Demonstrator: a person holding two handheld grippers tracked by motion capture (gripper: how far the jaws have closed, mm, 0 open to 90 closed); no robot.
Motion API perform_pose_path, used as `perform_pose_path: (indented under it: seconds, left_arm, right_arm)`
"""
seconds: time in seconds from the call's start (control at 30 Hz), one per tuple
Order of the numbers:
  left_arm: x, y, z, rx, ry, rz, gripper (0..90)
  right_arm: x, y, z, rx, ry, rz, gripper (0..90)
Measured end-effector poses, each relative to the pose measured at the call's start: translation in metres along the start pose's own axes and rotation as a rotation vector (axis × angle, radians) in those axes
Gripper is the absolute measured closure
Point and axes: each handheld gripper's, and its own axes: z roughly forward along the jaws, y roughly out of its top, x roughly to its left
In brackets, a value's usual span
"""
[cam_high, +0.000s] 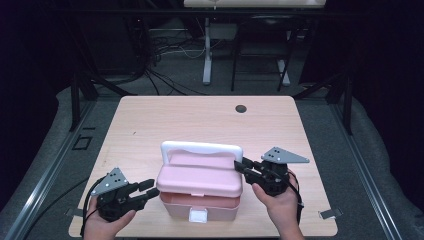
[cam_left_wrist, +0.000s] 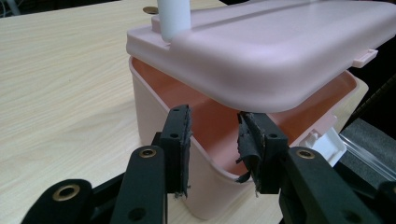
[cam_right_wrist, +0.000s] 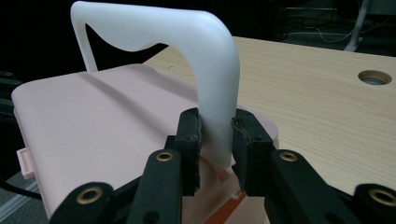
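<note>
1. Left gripper (cam_high: 144, 190): held in the person's left hand (cam_high: 102, 225) at the near left of the table (cam_high: 150, 115), just beside the left end of the pink box (cam_high: 200, 205). In the left gripper view its jaws stand apart, one on either side of the box wall at a corner; the pads (cam_left_wrist: 180, 140) do not press on the wall. The torn facing of the right-hand pad hangs loose.
2. Pink box: sits near the front edge of the table, about midway between the two grippers. A white latch (cam_high: 198, 216) shows on its front face.
3. Lid (cam_high: 200, 180): pink, raised off the rim at the end towards the left gripper. The left gripper view shows a gap between lid (cam_left_wrist: 280, 51) and box (cam_left_wrist: 154, 112), with the bare inner wall visible through it. The lid's latch tab (cam_left_wrist: 365, 57) stands clear of the box.
4. Right gripper (cam_high: 245, 166): held in the person's right hand (cam_high: 280, 200) at the right end of the box. In the right gripper view its jaws are clamped on one leg of the white handle (cam_right_wrist: 215, 93), a pad against each side.
5. White handle (cam_high: 200, 148): stands upright along the far edge of the lid.
6. Farther back: a dark round hole (cam_high: 241, 108) in the tabletop, well apart from the box.
</note>
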Motion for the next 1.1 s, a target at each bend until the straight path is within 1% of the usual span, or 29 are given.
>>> perform_pose_path:
  seconds: [0.03, 0.07, 0.1, 0.13, 0.17, 0.3, 0.33, 0.53, 0.67, 0.87, 0.9, 1.0, 1.1]
  left_arm:
    - [0.0, 0.0, 0.0, -0.004, -0.001, -0.004, 63.9]
    - [0.0, 0.002, -0.001, 0.001, -0.001, 0.003, 63.9]
    - [0.0, 0.003, 0.0, -0.011, 0.004, 0.003, 63.8]
    - [0.0, 0.005, -0.001, -0.015, 0.0, 0.001, 63.7]
    - [0.0, 0.006, -0.001, -0.021, 0.005, 0.007, 63.6]
    - [0.0, 0.013, -0.003, -0.043, 0.006, 0.015, 63.2]
    - [0.0, 0.015, -0.003, -0.045, 0.007, 0.013, 63.0]
    - [-0.001, 0.026, -0.004, -0.06, 0.022, 0.03, 62.9]
    - [-0.001, 0.032, -0.005, -0.067, 0.019, 0.045, 62.9]
    - [-0.001, 0.044, -0.006, -0.084, 0.006, 0.045, 62.9]
    - [-0.001, 0.045, -0.006, -0.088, 0.005, 0.04, 62.9]
    - [-0.001, 0.051, -0.006, -0.094, 0.01, 0.048, 63.2]
    - [0.0, 0.056, -0.005, -0.101, 0.015, 0.044, 64.9]
  right_arm:
    - [0.0, 0.0, 0.0, -0.003, 0.0, 0.001, 70.8]
    - [-0.001, 0.0, -0.001, -0.005, 0.0, 0.003, 69.7]
    - [-0.001, 0.0, -0.003, -0.011, -0.005, 0.003, 68.9]
    - [-0.002, 0.0, -0.005, -0.017, -0.017, 0.007, 68.1]
    - [-0.003, 0.0, -0.007, -0.022, -0.022, 0.008, 68.1]
    - [-0.005, -0.001, -0.014, -0.038, -0.04, 0.018, 66.9]
    - [-0.006, -0.001, -0.016, -0.036, -0.044, 0.019, 66.3]
    - [-0.007, -0.004, -0.024, -0.033, -0.072, 0.02, 62.8]
    - [-0.008, -0.005, -0.03, -0.017, -0.08, 0.023, 60.3]
    - [-0.005, -0.015, -0.026, 0.021, -0.098, 0.021, 57.7]
    - [-0.005, -0.016, -0.025, 0.026, -0.097, 0.02, 57.2]
    - [-0.003, -0.02, -0.021, 0.041, -0.106, 0.012, 56.3]
    - [-0.002, -0.024, -0.017, 0.052, -0.099, 0.014, 56.0]
